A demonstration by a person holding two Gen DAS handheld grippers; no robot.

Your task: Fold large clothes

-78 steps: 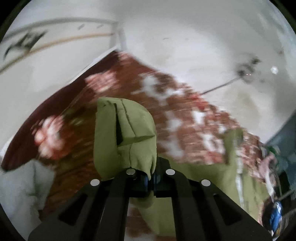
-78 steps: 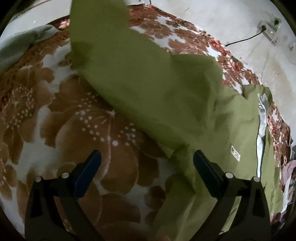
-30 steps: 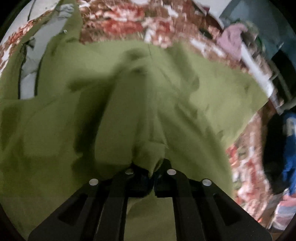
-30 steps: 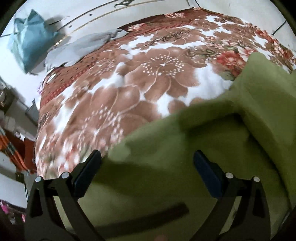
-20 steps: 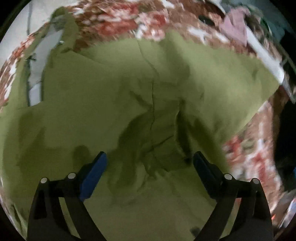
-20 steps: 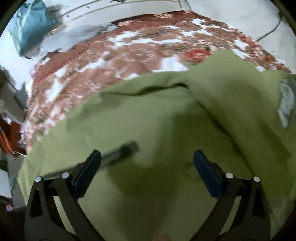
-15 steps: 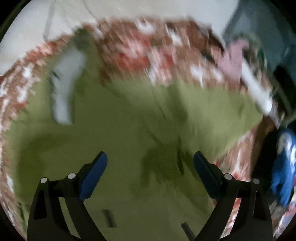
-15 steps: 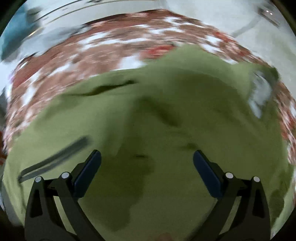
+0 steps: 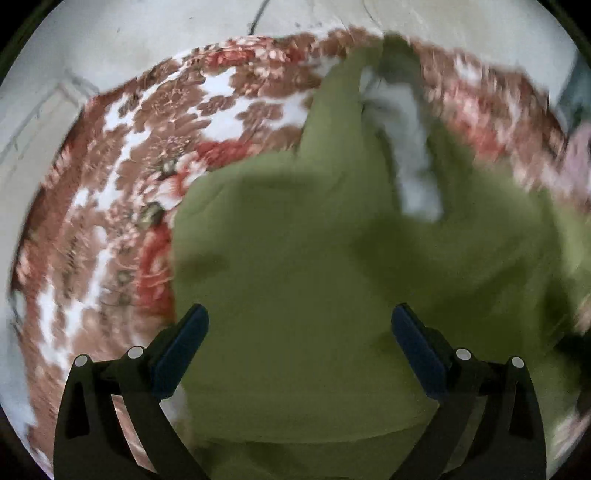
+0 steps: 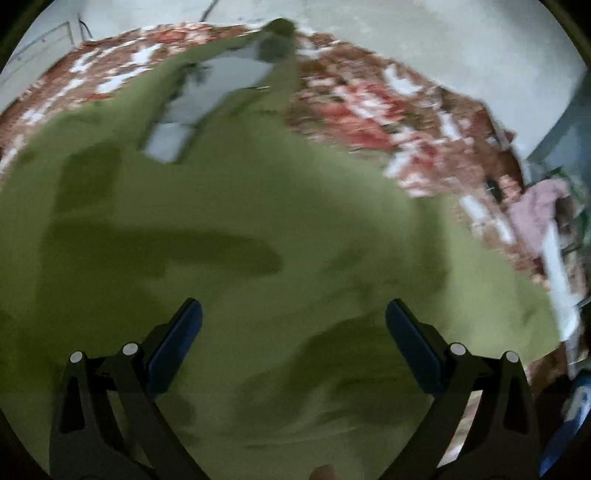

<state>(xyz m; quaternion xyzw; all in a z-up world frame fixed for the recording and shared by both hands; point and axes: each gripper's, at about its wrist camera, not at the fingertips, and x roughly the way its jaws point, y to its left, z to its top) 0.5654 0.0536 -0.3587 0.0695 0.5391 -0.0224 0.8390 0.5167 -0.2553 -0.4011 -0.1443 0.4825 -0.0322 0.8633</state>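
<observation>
Both views pretty blurry, olive green garment [image 9: 314,258] spread over floral blanket [image 9: 122,177], left gripper [image 9: 299,332] and right gripper [image 10: 293,325] spread wide holding nothing, garment's grey lining [image 10: 207,99] smeared, edges cut off

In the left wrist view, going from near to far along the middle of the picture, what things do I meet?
Left gripper, open → green garment → its pale grey lining → floral blanket → pale floor.

one green garment [image 9: 314,277], one floral blanket [image 9: 147,155], two grippers [image 9: 299,345], one pink cloth [image 10: 535,210]
</observation>
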